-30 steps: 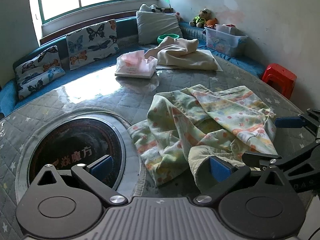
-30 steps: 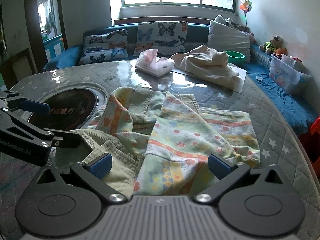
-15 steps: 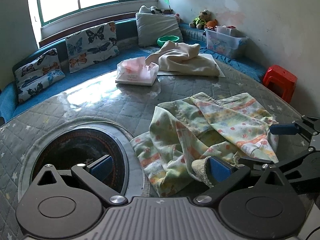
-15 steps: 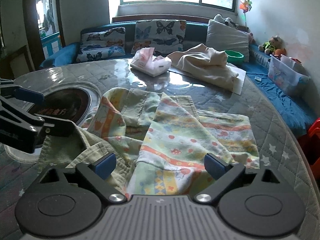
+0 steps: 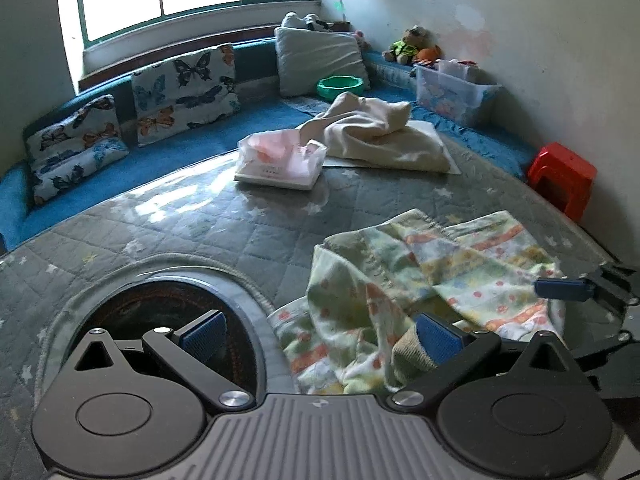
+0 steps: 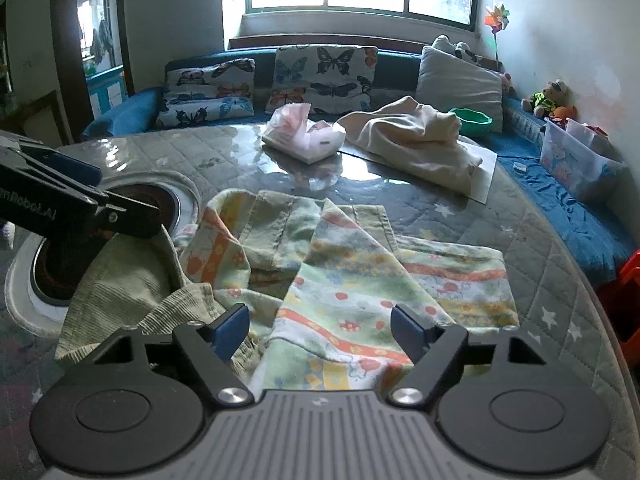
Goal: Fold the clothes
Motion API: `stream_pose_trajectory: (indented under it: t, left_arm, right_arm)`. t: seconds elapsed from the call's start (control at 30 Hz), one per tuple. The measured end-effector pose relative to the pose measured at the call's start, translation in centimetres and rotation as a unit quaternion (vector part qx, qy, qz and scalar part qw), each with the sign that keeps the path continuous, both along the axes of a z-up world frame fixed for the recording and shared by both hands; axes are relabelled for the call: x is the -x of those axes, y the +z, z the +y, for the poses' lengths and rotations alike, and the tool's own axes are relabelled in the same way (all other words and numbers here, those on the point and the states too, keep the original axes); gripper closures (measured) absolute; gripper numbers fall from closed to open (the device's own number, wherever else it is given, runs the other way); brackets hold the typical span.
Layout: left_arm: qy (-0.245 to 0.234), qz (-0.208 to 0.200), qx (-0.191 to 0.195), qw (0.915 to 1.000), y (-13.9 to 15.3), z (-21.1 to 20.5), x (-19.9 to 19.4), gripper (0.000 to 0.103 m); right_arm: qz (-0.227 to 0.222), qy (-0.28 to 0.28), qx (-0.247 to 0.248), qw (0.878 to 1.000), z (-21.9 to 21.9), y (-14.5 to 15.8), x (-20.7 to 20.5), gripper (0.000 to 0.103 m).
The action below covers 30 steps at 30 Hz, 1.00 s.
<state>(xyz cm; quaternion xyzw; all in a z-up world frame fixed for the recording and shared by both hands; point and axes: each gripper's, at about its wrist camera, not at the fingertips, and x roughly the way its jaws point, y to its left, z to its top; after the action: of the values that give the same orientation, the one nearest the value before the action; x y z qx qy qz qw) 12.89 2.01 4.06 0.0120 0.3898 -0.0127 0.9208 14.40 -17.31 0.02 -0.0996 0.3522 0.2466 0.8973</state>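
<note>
Pastel cotton, printed with stripes and dots: the garment (image 6: 340, 280) lies crumpled on the quilted table (image 5: 240, 232), directly ahead of and under both tools. Right gripper (image 6: 320, 330) tilted steeply down over the near hem; jaws closing, cloth lying between the pads (image 6: 408, 330), no pressing contact seen yet. Left gripper (image 5: 320, 332) likewise pitched down; jaws wide, its right pad (image 5: 436, 338) against a bunched ribbed cuff (image 5: 412, 354), left pad over the dark round inset (image 5: 168, 320) with nothing in it. In the right wrist view that cuff (image 6: 132, 280) drapes from under the left tool's finger; whether it is hooked or only resting I cannot tell. Open quilt ahead of the garment up to a tissue box (image 6: 304, 138) and a cream cloth (image 6: 416, 144) at the far edge. Table rim curves off close to the right of the right tool
</note>
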Motion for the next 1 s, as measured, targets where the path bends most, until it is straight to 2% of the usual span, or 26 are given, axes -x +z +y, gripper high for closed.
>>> stream_pose_trajectory:
  t: [0.27,0.5,0.63,0.73,0.8,0.83,0.87,0.9,0.93,1.0]
  left_arm:
    - [0.014,-0.004,-0.004,0.9999,0.4,1.4,-0.9,0.0]
    - [0.032,0.014,0.01,0.9993,-1.0,1.2,-5.1,0.0]
    - [0.038,0.043,0.022,0.9981,-2.6,1.2,-7.7,0.005]
    - [0.04,0.068,0.025,0.9966,-3.9,1.1,-8.9,0.017]
    - [0.037,0.086,0.035,0.995,-4.8,1.1,-9.4,0.035]
    - [0.036,0.095,0.042,0.9939,-5.2,1.2,-9.6,0.039]
    - [0.036,0.104,0.05,0.9927,-5.6,1.2,-9.7,0.052]
    - [0.035,0.111,0.059,0.9914,-5.9,1.2,-9.8,0.069]
    - [0.032,0.115,0.067,0.9906,-6.1,1.2,-9.7,0.077]
    - [0.025,0.112,0.066,0.9912,-6.1,1.1,-9.4,0.086]
  right_arm:
    - [0.002,-0.006,0.013,1.0,-0.2,-0.3,-0.9,0.03]
    - [0.007,0.016,0.013,1.0,1.3,-0.8,-1.5,0.03]
    - [0.009,0.013,0.024,1.0,2.2,-1.5,-2.5,0.032]
    - [0.014,0.01,0.027,0.999,2.5,-2.1,-3.1,0.034]
    - [0.012,0.009,0.031,0.999,2.7,-2.3,-3.3,0.035]
    - [0.012,0.01,0.034,0.999,2.8,-2.4,-3.4,0.037]
    - [0.013,0.011,0.037,0.999,2.9,-2.5,-3.5,0.037]
    - [0.011,0.01,0.041,0.999,3.0,-2.6,-3.6,0.041]
    - [0.007,0.01,0.046,0.999,3.1,-2.7,-3.6,0.048]
    - [0.001,0.007,0.055,0.998,3.3,-2.9,-3.6,0.053]
